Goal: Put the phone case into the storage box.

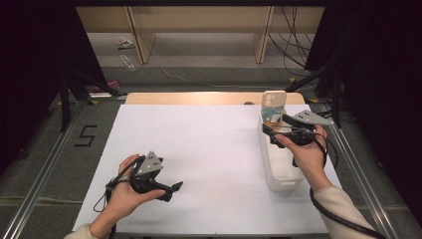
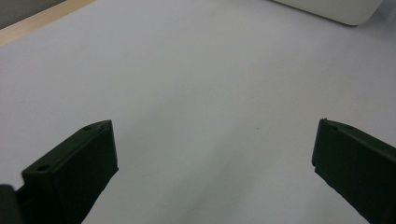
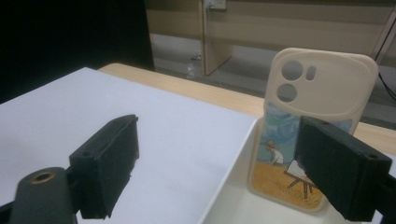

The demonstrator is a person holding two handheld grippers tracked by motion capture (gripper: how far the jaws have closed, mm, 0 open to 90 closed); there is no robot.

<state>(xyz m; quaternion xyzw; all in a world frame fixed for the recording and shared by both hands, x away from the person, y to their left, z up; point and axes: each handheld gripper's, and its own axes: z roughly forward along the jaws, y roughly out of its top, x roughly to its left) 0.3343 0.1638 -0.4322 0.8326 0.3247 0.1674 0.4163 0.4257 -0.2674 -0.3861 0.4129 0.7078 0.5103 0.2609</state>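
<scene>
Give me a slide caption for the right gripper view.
Open right gripper facing a phone case that stands upright in a white bin beside the white mat.

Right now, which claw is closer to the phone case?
The right claw, held over the white bin right beside the upright phone case. The left claw sits open over the white table sheet, far across from it.

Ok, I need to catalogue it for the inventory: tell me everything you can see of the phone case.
The phone case is cream-coloured and looks like soft plastic, with rounded corners and three camera cut-outs near its top. Its lower part carries a painted scene: blue sky, a figure, an easel on a yellow field. It stands upright at the far end of the white bin, its foot inside. The right gripper is close with jaws open, not touching.
</scene>
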